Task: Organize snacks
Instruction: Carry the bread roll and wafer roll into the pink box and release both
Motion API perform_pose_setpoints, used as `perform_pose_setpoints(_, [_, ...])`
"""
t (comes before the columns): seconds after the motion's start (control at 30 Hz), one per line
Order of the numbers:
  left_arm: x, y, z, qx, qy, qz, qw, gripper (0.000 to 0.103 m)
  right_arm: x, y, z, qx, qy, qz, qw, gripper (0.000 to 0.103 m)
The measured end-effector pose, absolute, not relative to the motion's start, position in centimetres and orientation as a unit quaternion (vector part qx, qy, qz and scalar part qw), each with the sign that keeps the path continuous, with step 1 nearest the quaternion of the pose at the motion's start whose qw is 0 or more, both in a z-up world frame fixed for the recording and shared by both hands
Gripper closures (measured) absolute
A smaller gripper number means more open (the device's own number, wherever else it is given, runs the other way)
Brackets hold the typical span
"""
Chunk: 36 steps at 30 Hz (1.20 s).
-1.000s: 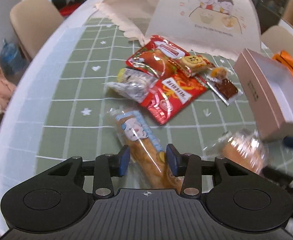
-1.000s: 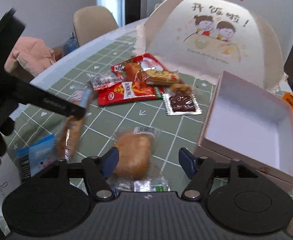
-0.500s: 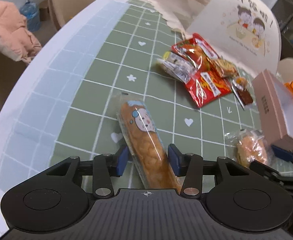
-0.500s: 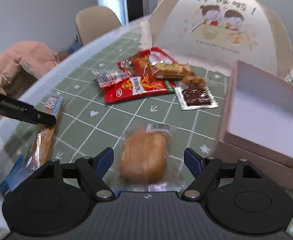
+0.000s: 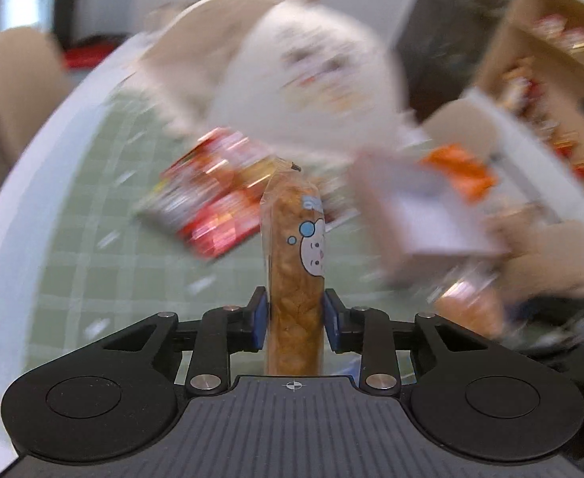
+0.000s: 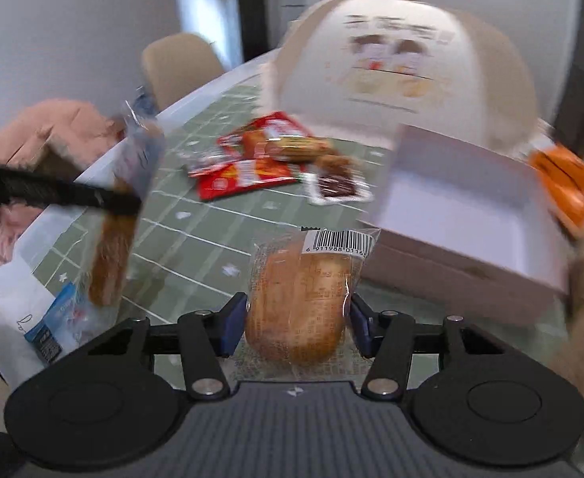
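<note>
My left gripper [image 5: 295, 320] is shut on a long bread stick packet [image 5: 294, 263] with a cartoon face and holds it off the table; both also show in the right wrist view [image 6: 114, 239]. My right gripper [image 6: 296, 328] is shut on a round wrapped bun [image 6: 300, 298] with a barcode, lifted above the table; it appears blurred in the left wrist view [image 5: 467, 302]. The open pink box [image 6: 463, 215] sits to the right, empty inside. A pile of red snack packets [image 6: 260, 159] lies in the middle of the green checked cloth.
A white dome food cover [image 6: 403, 59] stands behind the snacks. Orange packets [image 6: 571, 183] lie beyond the box. A blue packet [image 6: 53, 326] lies near the left table edge. A beige chair [image 6: 176, 63] and pink clothing [image 6: 45, 127] stand beyond the edge.
My left gripper has closed on the bread stick and lifted it. My right gripper has closed on the bun and lifted it off the table. Both views are motion-blurred now.
</note>
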<state>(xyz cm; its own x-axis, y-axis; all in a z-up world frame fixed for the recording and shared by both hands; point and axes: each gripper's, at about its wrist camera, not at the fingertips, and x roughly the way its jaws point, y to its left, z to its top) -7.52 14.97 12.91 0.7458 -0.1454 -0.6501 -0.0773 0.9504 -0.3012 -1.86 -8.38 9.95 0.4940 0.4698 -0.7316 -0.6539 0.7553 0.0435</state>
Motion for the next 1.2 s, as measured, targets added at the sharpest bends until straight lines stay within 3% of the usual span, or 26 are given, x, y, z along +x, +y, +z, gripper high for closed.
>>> perform_pose_setpoints(0.3, [0.8,7.5,26.4,-0.099,0.220,-0.163,0.957,0.069,-2.6,-16.5,12.7,-0.081,0.356,0.221,0.904,0.050])
perform_pose_setpoints(0.4, [6.0,6.7,27.7,-0.145,0.258,-0.195,0.935,0.068,-2.9,-17.1,13.5,-0.079,0.345,0.209,0.912,0.050])
perform_pose_setpoints(0.47, [9.3,6.9,27.0,-0.190,0.305,-0.197,0.912,0.068,-2.8,-17.5,13.9,-0.077,0.344,0.204,0.913,0.050])
perform_pose_setpoints(0.53, [10.3,7.5,26.0,-0.202,0.305,-0.182,0.913,0.068,-2.8,-17.9,14.1,-0.073,0.344,0.201,0.914,0.050])
perform_pose_setpoints(0.83, [4.5,11.6,18.1,-0.233,0.349,-0.143,0.896,0.068,5.3,-18.6,18.9,0.033,0.337,0.227,0.913,0.049])
perform_pose_setpoints(0.93, [1.9,13.9,15.9,-0.251,0.367,-0.121,0.888,0.068,10.6,-16.8,21.0,0.034,0.324,0.242,0.914,0.022])
perform_pose_setpoints(1.07, [-2.9,16.3,13.8,-0.251,0.388,-0.076,0.884,0.068,12.7,-13.5,20.8,-0.041,0.310,0.213,0.926,0.022])
perform_pose_setpoints(1.2, [-8.8,18.8,11.9,-0.260,0.435,-0.046,0.861,0.068,12.1,-12.7,18.1,-0.011,0.362,0.264,0.894,0.022])
